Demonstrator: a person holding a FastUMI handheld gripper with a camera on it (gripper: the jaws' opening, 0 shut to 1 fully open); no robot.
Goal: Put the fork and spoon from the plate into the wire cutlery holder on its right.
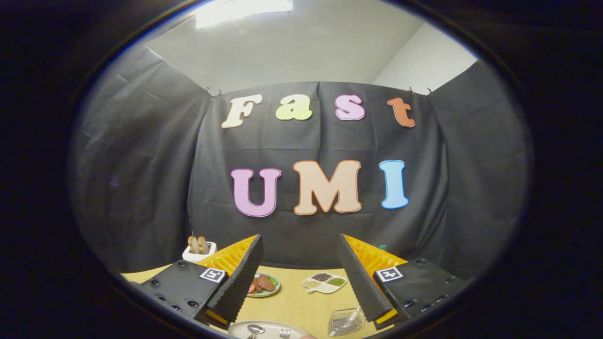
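On the surface (pixel 292 301), spoon (pixel 255 330) and fork (pixel 284 333) lie on the plate (pixel 245 328); the wire cutlery holder (pixel 346 321) stands to its right.

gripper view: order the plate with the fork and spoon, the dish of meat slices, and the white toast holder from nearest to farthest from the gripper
The gripper is open, holding nothing.
1. Plate with the spoon and fork: nearest, low between the fingers.
2. Dish of meat slices: farther along the table, beside the left finger.
3. White toast holder: farthest, beyond the left finger, by the booth wall.
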